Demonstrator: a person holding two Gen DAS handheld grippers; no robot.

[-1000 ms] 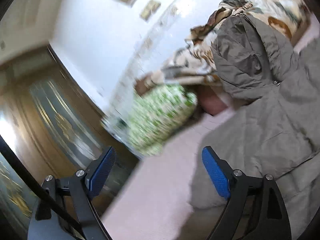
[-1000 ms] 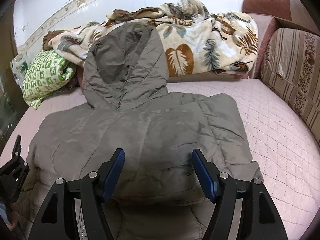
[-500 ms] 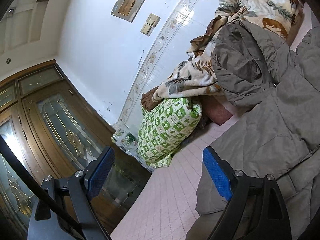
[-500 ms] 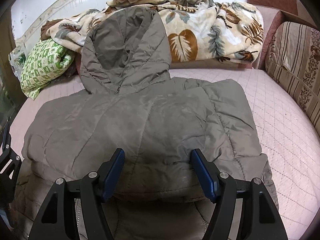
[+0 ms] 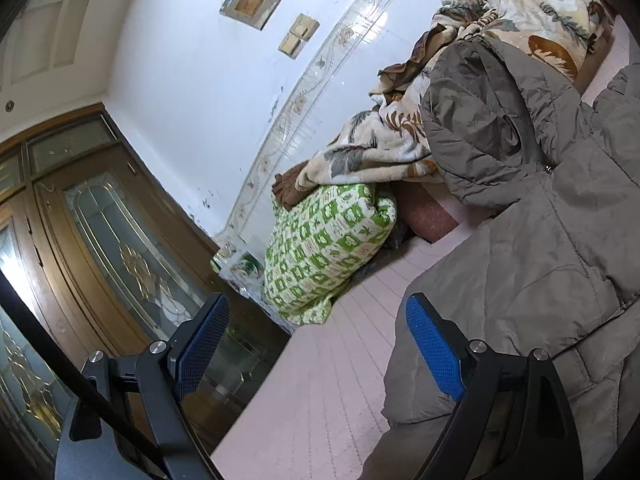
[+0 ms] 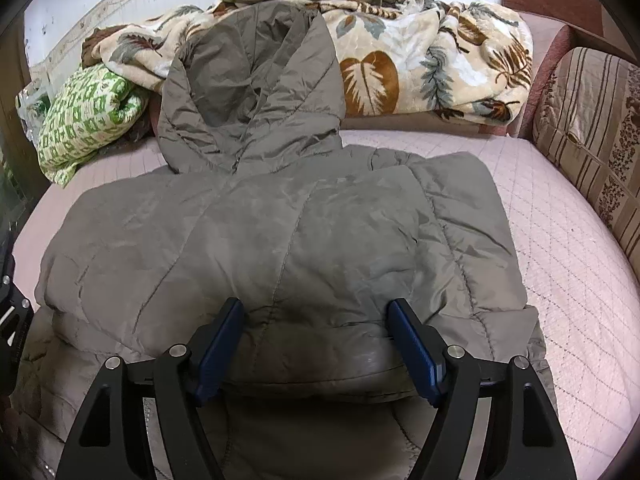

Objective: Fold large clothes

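A grey-brown hooded puffer jacket [image 6: 280,232] lies on the pink quilted bed [image 6: 560,240], its body folded into a wide block and the hood [image 6: 256,92] resting against the blanket behind. My right gripper [image 6: 316,344] is open and empty, just above the jacket's near folded edge. My left gripper [image 5: 316,348] is open and empty at the jacket's left edge [image 5: 520,280], tilted, with the bed [image 5: 320,380] between its fingers. Part of the left gripper shows at the left edge of the right wrist view [image 6: 10,304].
A leaf-print blanket [image 6: 420,56] is piled along the back of the bed. A green patterned pillow [image 6: 84,116] sits at the back left. A striped sofa cushion [image 6: 592,120] lines the right side. A wooden glass door [image 5: 100,240] stands left of the bed.
My right gripper has moved forward and lower over the jacket's near edge. My left gripper's view has steadied and swung slightly toward the wall and door. Both stay open.
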